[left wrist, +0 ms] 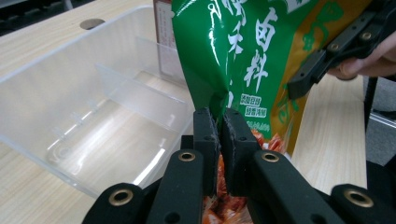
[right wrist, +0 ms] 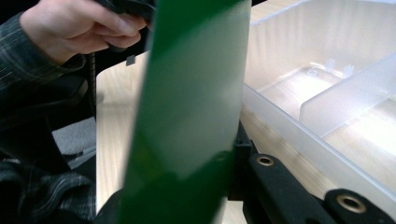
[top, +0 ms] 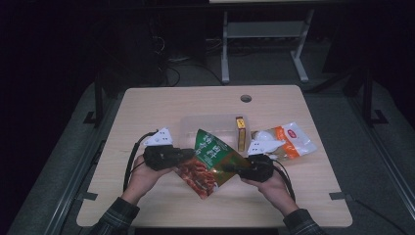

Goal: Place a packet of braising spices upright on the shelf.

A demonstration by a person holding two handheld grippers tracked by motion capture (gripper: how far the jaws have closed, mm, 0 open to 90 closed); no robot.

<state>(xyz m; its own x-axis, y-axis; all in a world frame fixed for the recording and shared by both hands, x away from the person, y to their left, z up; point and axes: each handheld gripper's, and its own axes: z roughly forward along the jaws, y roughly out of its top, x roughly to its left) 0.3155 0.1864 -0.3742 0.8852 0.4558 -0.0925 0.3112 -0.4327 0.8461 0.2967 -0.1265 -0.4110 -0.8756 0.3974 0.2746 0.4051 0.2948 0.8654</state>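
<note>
The green snack bag [top: 211, 161] is held above the tabletop [top: 147, 105], beside the clear tray [top: 188, 125] — clamped at opposite edges by the left hand-held gripper [left wrist: 219, 135] and the right hand-held gripper [top: 230, 169]. It is judged light, crinkly and slippery — best pinched at its flat seams.

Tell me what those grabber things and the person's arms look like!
Each gripper, the left gripper and the right gripper, is black, with brass-ringed holes along its jaws. Each carries a pale three-cornered plate on top and trails a black cable. The sleeves are dark plaid.
</note>
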